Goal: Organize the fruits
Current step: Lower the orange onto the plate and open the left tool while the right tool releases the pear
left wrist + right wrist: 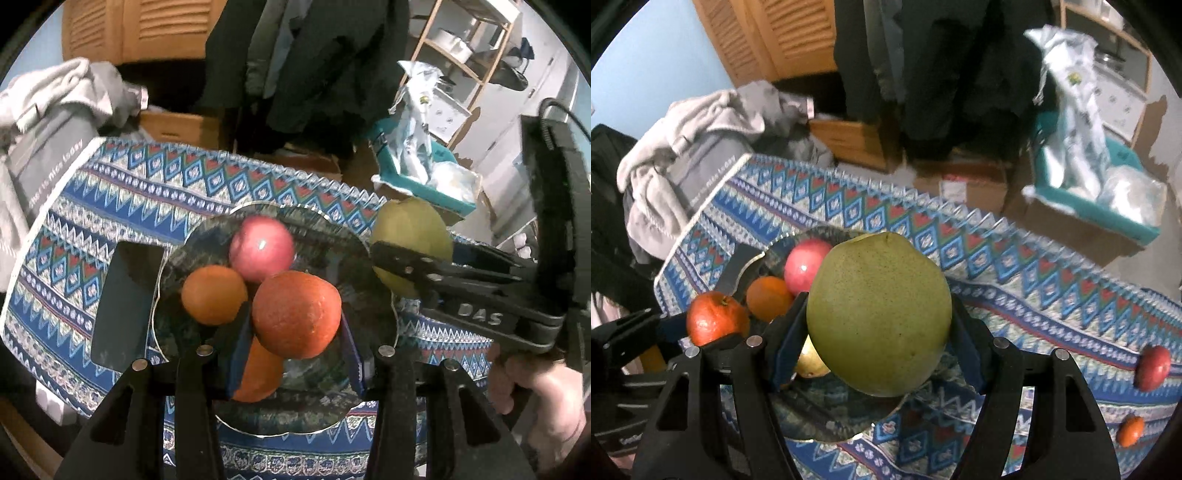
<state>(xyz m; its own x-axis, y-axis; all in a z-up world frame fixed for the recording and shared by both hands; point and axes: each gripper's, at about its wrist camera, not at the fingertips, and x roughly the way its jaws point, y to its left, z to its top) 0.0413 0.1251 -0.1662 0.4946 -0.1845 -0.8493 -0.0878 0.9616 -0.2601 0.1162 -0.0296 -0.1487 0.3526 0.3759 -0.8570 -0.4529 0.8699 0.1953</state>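
My left gripper [295, 332] is shut on a large reddish orange [295, 314] and holds it just above a dark patterned plate [354, 258]. On the plate lie a pink apple [262, 249], an orange [214, 295] and another orange [258, 373] partly hidden under the held one. My right gripper [879, 332] is shut on a big green pear [879, 314], over the plate's right rim [827, 424]. In the right wrist view the pink apple [803, 266], an orange [768, 297] and a yellow fruit [810, 363] show behind the pear.
A blue patterned tablecloth [1034, 295] covers the table. On it at the right lie a red apple [1152, 367] and a small orange [1130, 430]. A dark flat phone-like object [125, 306] lies left of the plate. Clothes, boxes and a teal bin surround the table.
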